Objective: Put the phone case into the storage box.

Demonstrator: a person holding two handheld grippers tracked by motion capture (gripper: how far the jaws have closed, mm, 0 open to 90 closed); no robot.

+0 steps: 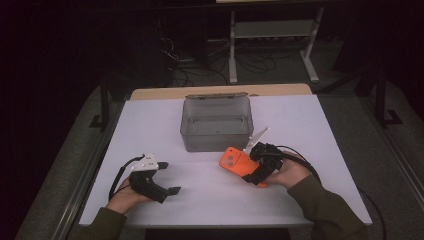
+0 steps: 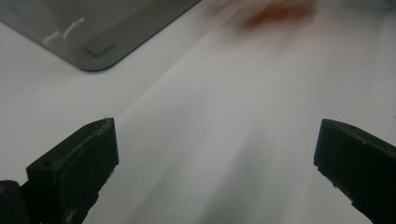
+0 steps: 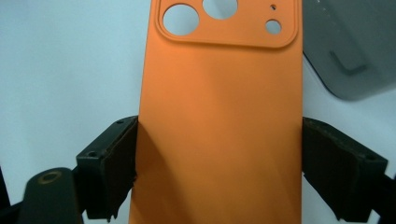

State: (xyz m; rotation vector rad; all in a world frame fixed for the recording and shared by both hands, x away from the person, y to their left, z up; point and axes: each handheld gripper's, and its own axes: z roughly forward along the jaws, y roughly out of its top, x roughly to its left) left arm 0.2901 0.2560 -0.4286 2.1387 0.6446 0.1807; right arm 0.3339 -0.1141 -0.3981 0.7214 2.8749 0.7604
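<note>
Gripping an orange phone case [image 3: 219, 126] across its width in the right gripper [image 3: 219, 163], both pads pressing on the long edges, seen close in the right gripper view. Showing there what the high view is blurring: three round camera holes and one tiny hole inside a raised rounded panel at the far end, the back smooth and matte, a soft shadow falling near the left pad. Also catching a rounded corner of the grey bin [image 3: 355, 51] at upper right.

Looking down in the high view, placing the phone case [image 1: 239, 162] right of the table's middle, just in front of the bin's [image 1: 216, 122] near right corner, camera end pointing away from the right hand [image 1: 290, 172] toward the left. Sitting empty, the see-through bin, at the far middle of the white table [image 1: 310, 130].

Resting at the near left of the table, the left gripper [image 1: 172, 177], jaws standing wide apart with nothing between them. Confirming that in the left gripper view: two black fingers [image 2: 84, 163] spread over bare white surface, the bin's corner [image 2: 93, 37] at upper left, and the case showing as a blurred orange smear [image 2: 280, 14] at the top.
</note>
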